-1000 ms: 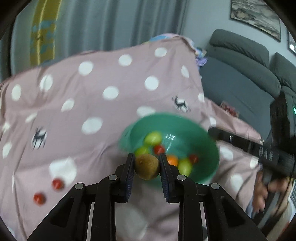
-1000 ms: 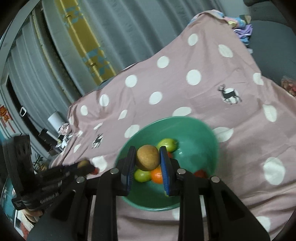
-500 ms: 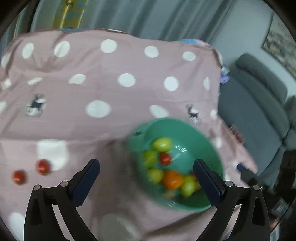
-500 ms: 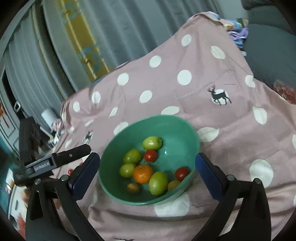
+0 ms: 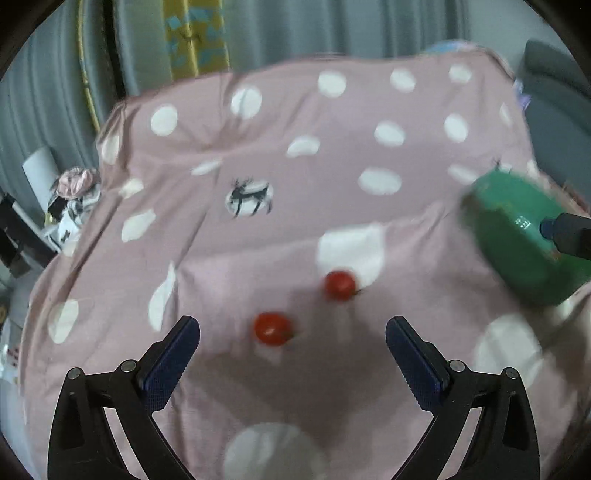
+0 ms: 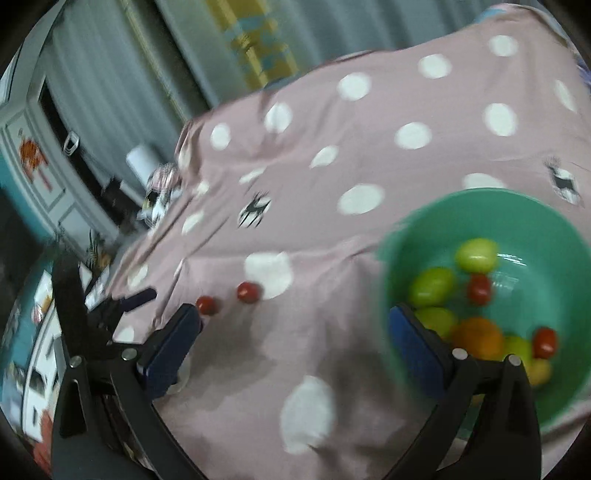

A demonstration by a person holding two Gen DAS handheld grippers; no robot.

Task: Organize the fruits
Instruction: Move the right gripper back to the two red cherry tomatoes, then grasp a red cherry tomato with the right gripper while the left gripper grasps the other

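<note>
Two red cherry tomatoes lie on the pink dotted cloth (image 5: 258, 147), one (image 5: 272, 328) just ahead of my left gripper (image 5: 291, 332) and the other (image 5: 340, 284) slightly farther. That gripper is open, nothing between its fingers. The green bowl (image 5: 517, 240) sits blurred at the right. In the right wrist view the bowl (image 6: 480, 206) holds several fruits: green ones (image 6: 476, 254), an orange (image 6: 478, 338) and small red tomatoes (image 6: 479, 290). My right gripper (image 6: 293, 317) is open and empty over bare cloth left of the bowl. The two tomatoes (image 6: 247, 291) (image 6: 206, 304) lie beyond its left finger.
A finger (image 6: 138, 297) of the left gripper shows at the left in the right wrist view. Grey curtains (image 5: 332, 26) hang behind the table. A grey sofa (image 5: 554, 85) stands at the right. Clutter (image 5: 74, 192) lies past the cloth's left edge.
Both grippers opened; the kiwi and the round brown fruit have left their jaws. Both have since swung left, away from the bowl, toward the two tomatoes on the cloth.
</note>
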